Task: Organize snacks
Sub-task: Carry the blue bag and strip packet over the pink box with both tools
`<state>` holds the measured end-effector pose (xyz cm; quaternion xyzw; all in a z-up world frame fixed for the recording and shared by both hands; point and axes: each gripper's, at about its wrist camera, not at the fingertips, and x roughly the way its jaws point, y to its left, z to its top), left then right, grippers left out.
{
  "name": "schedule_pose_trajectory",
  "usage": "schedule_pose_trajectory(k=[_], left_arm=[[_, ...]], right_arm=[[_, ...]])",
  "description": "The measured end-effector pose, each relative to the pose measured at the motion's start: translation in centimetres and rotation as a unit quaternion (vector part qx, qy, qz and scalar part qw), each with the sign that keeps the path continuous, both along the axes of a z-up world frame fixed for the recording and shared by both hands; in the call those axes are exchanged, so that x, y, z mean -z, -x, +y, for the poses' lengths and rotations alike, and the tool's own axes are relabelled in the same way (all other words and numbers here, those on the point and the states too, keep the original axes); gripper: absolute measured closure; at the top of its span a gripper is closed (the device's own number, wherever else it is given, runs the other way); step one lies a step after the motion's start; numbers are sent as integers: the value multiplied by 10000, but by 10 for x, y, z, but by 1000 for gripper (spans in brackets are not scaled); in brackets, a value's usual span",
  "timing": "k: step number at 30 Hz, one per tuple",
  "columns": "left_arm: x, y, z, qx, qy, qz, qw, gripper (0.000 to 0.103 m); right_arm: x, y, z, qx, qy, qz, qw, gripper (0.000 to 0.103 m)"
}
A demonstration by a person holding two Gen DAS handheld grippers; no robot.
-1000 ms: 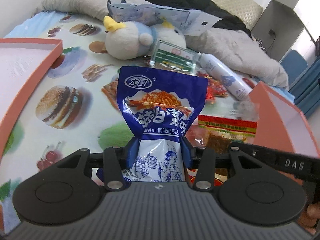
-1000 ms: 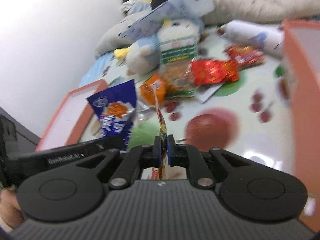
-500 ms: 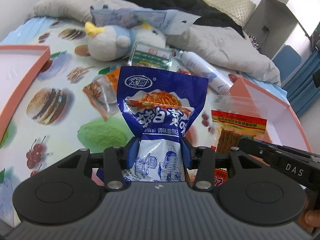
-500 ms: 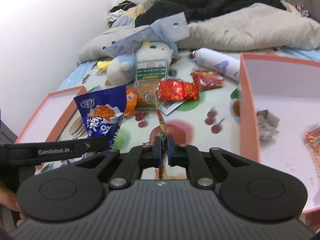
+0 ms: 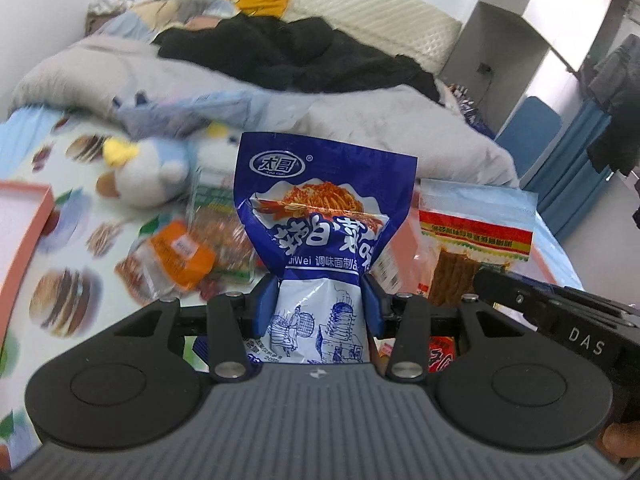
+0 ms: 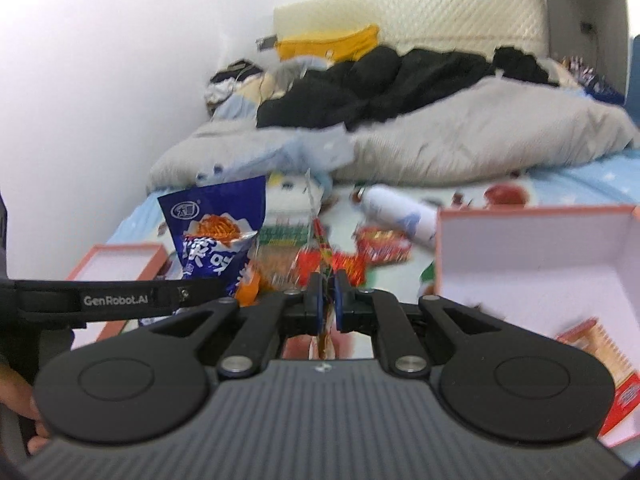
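Observation:
My left gripper point(image 5: 320, 300) is shut on a blue and white snack bag point(image 5: 324, 232), which stands upright between the blue pads, lifted above the bed. The same bag point(image 6: 218, 236) shows at the left of the right wrist view. My right gripper point(image 6: 327, 292) is shut on a flat clear packet point(image 6: 320, 240), seen edge-on there. In the left wrist view that clear packet point(image 5: 472, 240) hangs at the right, with a red and yellow band and brown sticks inside. An orange-rimmed box point(image 6: 440, 248) lies open at the right with a packet point(image 6: 600, 356) in it.
A second orange-rimmed box point(image 5: 36, 216) lies at the left. Loose on the food-print sheet are an orange packet point(image 5: 180, 252), red packets point(image 6: 380, 240), a green-labelled packet point(image 6: 286, 236), a white bottle point(image 6: 400, 212) and a plush toy point(image 5: 148, 172). A grey duvet point(image 5: 400, 132) and black clothes fill the far end.
Both grippers have risen with their packets and tipped upward, so the bed surface has dropped in both views and more far bedding shows. Neither grip has changed.

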<state>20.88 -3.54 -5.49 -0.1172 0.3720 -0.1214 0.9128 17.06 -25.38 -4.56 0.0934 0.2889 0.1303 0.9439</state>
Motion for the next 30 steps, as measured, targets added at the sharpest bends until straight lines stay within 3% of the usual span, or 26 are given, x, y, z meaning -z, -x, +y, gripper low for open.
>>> schedule_pose_trajectory(k=[9, 15, 23, 30], left_arm=[[-44, -14, -37, 271, 18, -380, 9989, 52], [-57, -21, -73, 548, 69, -482, 9973, 52], [-49, -29, -132, 1011, 15, -353, 9943, 52], [-20, -40, -189, 1509, -227, -31, 9883, 52]], right_arm=[[-37, -3, -35, 291, 90, -443, 9986, 94], [-47, 0, -59, 548, 276, -619, 9962, 94], [-31, 4, -105, 1050, 459, -483, 9922, 94], [4, 6, -149, 1509, 595, -44, 9868, 94]])
